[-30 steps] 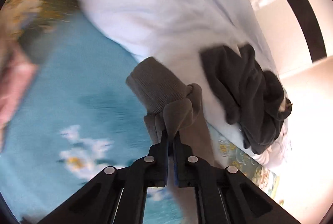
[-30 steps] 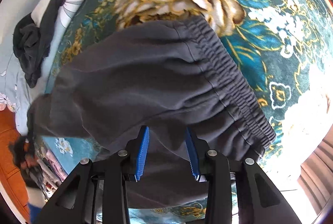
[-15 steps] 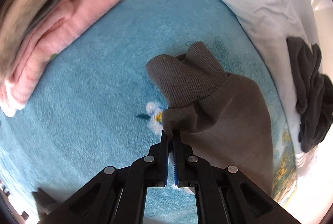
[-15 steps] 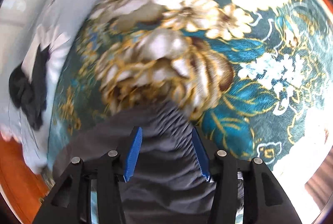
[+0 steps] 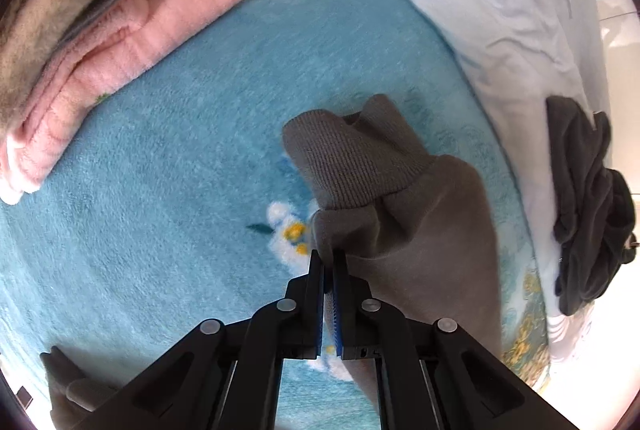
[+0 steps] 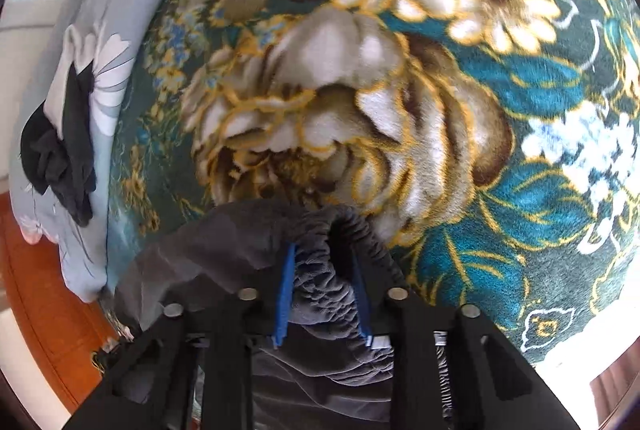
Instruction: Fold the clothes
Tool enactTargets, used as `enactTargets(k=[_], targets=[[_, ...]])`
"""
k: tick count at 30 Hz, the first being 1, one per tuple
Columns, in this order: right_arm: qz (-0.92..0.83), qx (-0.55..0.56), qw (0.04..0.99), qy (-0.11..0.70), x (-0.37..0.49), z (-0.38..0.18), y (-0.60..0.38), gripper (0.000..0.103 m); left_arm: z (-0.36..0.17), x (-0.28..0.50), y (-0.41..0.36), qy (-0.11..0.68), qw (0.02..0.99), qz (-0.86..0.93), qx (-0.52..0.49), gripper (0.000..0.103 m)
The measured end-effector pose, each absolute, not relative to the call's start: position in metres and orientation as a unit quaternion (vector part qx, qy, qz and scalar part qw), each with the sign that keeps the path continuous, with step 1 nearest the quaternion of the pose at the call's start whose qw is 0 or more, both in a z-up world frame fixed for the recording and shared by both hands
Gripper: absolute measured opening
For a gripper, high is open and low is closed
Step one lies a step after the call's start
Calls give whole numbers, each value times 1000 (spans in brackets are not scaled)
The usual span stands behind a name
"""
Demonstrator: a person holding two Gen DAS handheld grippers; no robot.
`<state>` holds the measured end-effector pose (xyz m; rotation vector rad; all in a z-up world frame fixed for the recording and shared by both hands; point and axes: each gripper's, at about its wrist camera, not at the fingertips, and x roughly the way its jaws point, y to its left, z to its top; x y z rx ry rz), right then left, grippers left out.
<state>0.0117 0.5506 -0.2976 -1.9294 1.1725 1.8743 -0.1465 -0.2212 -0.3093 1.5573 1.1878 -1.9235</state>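
Observation:
My left gripper (image 5: 328, 258) is shut on the leg end of the grey sweatpants (image 5: 420, 222), just behind the ribbed cuff (image 5: 348, 166), low over the blue fleece blanket (image 5: 180, 170). In the right wrist view my right gripper (image 6: 324, 262) stands over the bunched elastic waistband (image 6: 324, 290) of the same sweatpants, on the floral blanket (image 6: 400, 90). Its jaws are apart with the waistband fabric between them, and the fabric fills the gap and hides the tips.
Folded pink and beige fleece clothes (image 5: 120, 30) lie at the upper left. A pale blue quilt (image 5: 500, 10) runs along the right, with a crumpled dark garment (image 5: 584, 206) on it, which also shows in the right wrist view (image 6: 60, 158). Wooden floor (image 6: 48, 310) lies beyond the bed edge.
The left gripper carried the cuff from near the quilt out over the blue blanket. The right gripper went from hovering over the flat waistband down around it, and the fabric bunched up.

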Motion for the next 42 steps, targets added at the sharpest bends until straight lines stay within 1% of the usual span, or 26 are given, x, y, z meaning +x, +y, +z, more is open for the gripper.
enactTargets(k=[1,2,4,6,8,9,11,12,13,15,16,18,21,24,26,28,29,30,32,35,38,40,41,42], targets=[[646,-651,99,387,10,-292,548,10,-302,-147,-220,429,190,-696,543,4],[660,-640,97,381,7,-283,546,9,-295,-147,-219,433,184,-705,530,4],[675,-619,100,387,8,-273,545,9,-284,-148,-218,441,179,-713,515,4],[672,-618,102,394,8,-275,546,9,-288,-148,-218,437,183,-702,531,6],[662,-633,114,385,11,-282,543,9,-294,-149,-218,431,187,-689,551,6],[658,-635,119,386,14,-283,542,12,-296,-147,-218,431,190,-683,559,6],[657,-628,131,397,22,-279,545,14,-295,-135,-221,437,195,-671,567,12],[658,-621,136,403,26,-275,546,17,-292,-124,-225,437,197,-671,566,23],[663,-614,141,405,32,-266,548,20,-287,-115,-230,437,197,-673,564,39],[667,-603,147,412,50,-254,546,30,-276,-70,-253,432,194,-681,558,53],[667,-600,148,417,62,-250,544,33,-268,-50,-265,425,195,-684,559,57],[665,-593,151,427,85,-241,539,43,-257,-8,-273,414,214,-681,565,60],[662,-584,156,442,122,-228,532,48,-244,60,-283,407,259,-665,570,61],[634,-594,180,460,179,-237,518,50,-253,130,-291,423,304,-627,579,61],[612,-602,198,473,214,-248,509,50,-267,167,-293,447,318,-600,583,61],[592,-605,213,488,245,-261,500,50,-280,192,-293,489,314,-577,574,62],[583,-605,219,495,257,-267,497,52,-288,199,-291,510,309,-566,569,62],[579,-604,222,501,264,-272,495,56,-297,202,-289,529,301,-557,565,63],[571,-596,228,517,273,-285,492,61,-312,200,-282,545,293,-550,561,63],[573,-571,229,541,274,-297,491,61,-333,190,-271,552,285,-543,564,63],[582,-557,230,545,265,-306,490,61,-339,183,-261,546,281,-544,571,63],[584,-557,230,544,258,-305,488,61,-336,182,-258,539,281,-547,575,59],[584,-557,230,544,254,-304,488,61,-334,180,-258,534,283,-550,576,55],[585,-556,230,543,251,-304,487,61,-333,178,-258,529,286,-552,578,40]])
